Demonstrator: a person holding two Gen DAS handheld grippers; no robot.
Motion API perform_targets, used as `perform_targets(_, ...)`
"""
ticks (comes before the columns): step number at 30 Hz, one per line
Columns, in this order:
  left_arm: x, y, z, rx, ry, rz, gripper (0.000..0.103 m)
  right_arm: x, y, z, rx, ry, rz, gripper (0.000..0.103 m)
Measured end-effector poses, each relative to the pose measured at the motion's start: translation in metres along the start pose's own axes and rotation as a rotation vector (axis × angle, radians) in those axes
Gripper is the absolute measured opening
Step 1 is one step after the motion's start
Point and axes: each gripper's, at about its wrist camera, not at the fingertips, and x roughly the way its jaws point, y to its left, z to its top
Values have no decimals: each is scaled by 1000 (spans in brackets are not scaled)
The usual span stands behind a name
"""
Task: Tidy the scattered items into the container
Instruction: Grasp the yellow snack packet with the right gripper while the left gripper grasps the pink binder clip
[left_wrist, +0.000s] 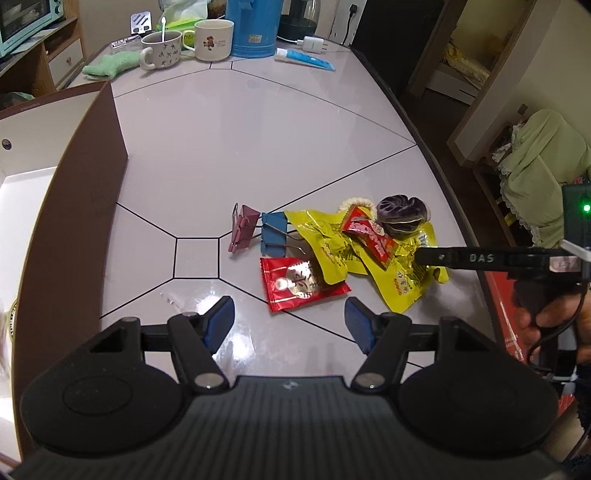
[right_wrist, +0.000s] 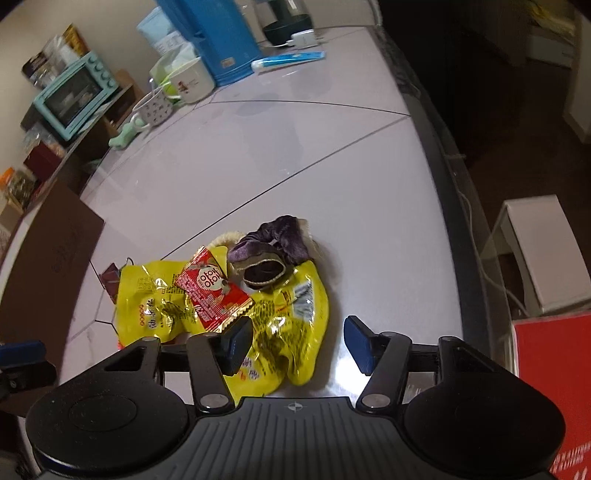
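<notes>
Both grippers, left (left_wrist: 289, 320) and right (right_wrist: 298, 341), gape empty over heaped yellow packets (right_wrist: 284, 314), scrunchie (right_wrist: 275, 245) atop, clips (left_wrist: 275, 234) alongside.

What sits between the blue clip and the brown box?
In the left wrist view, a pink clip lies beside the blue clip; from there to the brown box is bare table.

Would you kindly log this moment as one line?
left gripper: open, empty | right gripper: open over yellow packet | box: no items seen inside
</notes>
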Motion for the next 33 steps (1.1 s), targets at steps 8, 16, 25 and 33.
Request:
perform_targets(8, 14, 6, 6, -7, 4, 21, 62, 13, 15, -7, -139, -5, -20, 49)
perform_targets(16, 36, 19, 23, 26, -1, 65, 44, 4, 11, -10, -120, 32, 2, 38)
perform_targets(25, 78, 28, 39, 87, 18, 92, 29, -11, -4, -7, -29, 53, 23, 28)
perform_targets(33, 95, 31, 42, 120, 3, 71, 9, -12, -12, -4, 7, 61, 41, 28)
